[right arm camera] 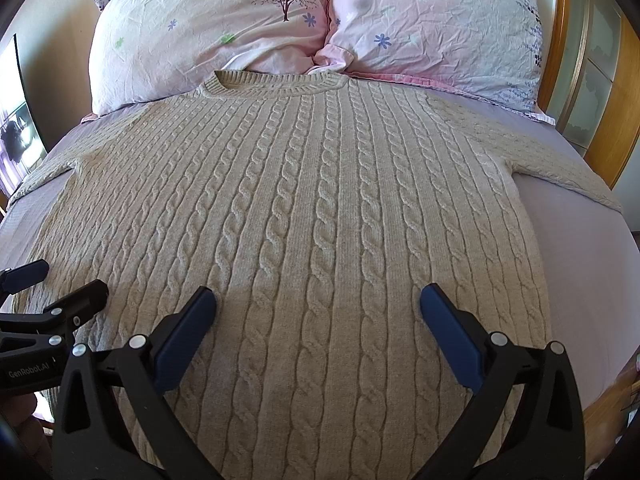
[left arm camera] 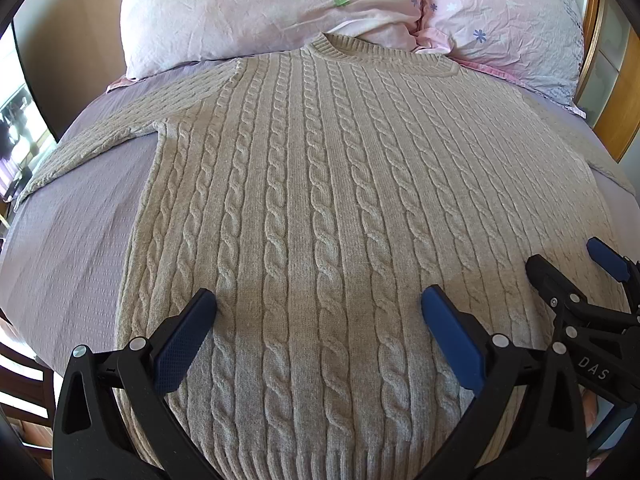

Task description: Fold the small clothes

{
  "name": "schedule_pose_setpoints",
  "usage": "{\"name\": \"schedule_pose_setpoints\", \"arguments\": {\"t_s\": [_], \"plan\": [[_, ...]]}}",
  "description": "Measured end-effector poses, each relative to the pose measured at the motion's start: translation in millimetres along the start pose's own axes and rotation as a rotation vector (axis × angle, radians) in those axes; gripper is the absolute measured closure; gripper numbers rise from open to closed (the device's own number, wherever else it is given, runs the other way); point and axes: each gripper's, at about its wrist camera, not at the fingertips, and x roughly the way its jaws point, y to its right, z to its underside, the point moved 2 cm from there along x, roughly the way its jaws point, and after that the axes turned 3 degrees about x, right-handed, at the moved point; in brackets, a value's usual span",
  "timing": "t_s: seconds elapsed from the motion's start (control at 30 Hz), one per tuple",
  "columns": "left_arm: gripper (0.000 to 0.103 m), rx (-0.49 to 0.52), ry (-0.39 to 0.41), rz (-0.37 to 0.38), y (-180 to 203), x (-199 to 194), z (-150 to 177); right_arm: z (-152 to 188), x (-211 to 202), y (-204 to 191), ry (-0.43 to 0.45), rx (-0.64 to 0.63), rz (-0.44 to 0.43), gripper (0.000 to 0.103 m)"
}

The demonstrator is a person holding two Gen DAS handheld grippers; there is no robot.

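A beige cable-knit sweater (left arm camera: 320, 184) lies flat and face up on the bed, collar toward the pillows, both sleeves spread out to the sides. It also shows in the right wrist view (right arm camera: 312, 216). My left gripper (left arm camera: 318, 308) is open and empty, hovering over the sweater's lower left part near the hem. My right gripper (right arm camera: 318, 306) is open and empty over the lower right part. The right gripper shows at the right edge of the left wrist view (left arm camera: 576, 264). The left gripper shows at the left edge of the right wrist view (right arm camera: 60, 280).
The bed has a lilac sheet (left arm camera: 76, 240). Two pink flowered pillows (right arm camera: 208, 28) (right arm camera: 432, 28) lie at its head. A wooden headboard (right arm camera: 560, 40) stands at the right. A window (left arm camera: 16, 128) is at the far left.
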Motion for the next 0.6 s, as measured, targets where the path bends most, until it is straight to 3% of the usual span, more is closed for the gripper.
{"name": "schedule_pose_setpoints", "arguments": {"t_s": [0.6], "plan": [[0.001, 0.000, 0.001, -0.001, 0.0, -0.1, 0.0, -2.2, -0.7, -0.5, -0.001, -0.001, 0.000, 0.002]]}}
